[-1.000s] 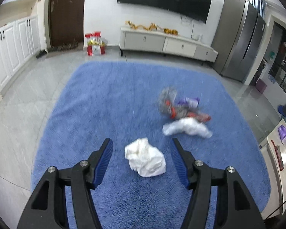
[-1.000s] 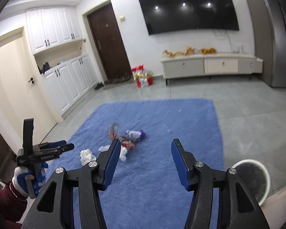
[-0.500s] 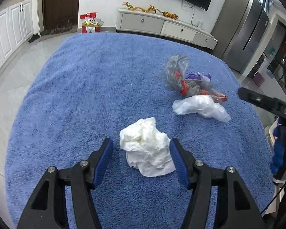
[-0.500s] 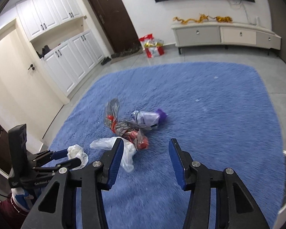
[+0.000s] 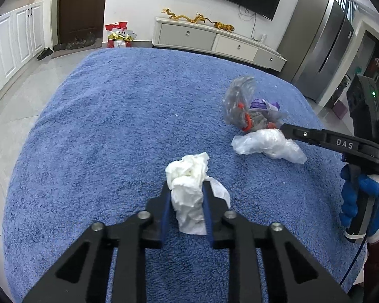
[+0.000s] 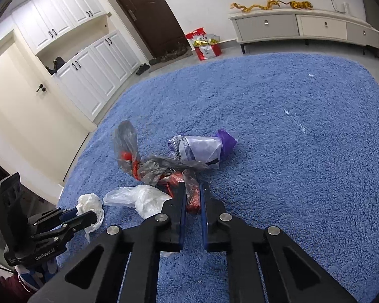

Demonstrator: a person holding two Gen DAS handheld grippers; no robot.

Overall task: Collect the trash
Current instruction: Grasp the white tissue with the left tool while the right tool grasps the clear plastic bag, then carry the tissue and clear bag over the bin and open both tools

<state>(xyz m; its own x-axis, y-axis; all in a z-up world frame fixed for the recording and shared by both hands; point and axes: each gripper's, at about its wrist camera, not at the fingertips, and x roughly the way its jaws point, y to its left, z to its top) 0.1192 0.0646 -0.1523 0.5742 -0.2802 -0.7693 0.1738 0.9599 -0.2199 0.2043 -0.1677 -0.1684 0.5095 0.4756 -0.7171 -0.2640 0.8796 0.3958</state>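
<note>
A crumpled white tissue (image 5: 187,174) lies on the blue rug (image 5: 113,126) between the pads of my left gripper (image 5: 185,186), whose jaws are closing and press on its sides. In the right wrist view that tissue (image 6: 88,200) and the left gripper (image 6: 94,217) show at the lower left. My right gripper (image 6: 192,185) is closing on a grey and red plastic bag (image 6: 161,169), with a strip of it pinched between the pads. A white plastic bag (image 6: 141,197) lies just left of it, and a clear and purple bag (image 6: 204,149) lies behind.
The rug (image 6: 290,151) stretches wide to the right and back. A low TV cabinet (image 5: 214,43), red gift bags (image 5: 118,35) and a grey fridge (image 5: 321,50) stand along the far wall. White cupboards (image 6: 88,63) line the left. A blue-gloved hand (image 5: 361,197) holds the right gripper.
Both grippers came down onto the rug and closed, the left on the tissue, the right on the grey and red bag. The right one travelled far forward and down.
</note>
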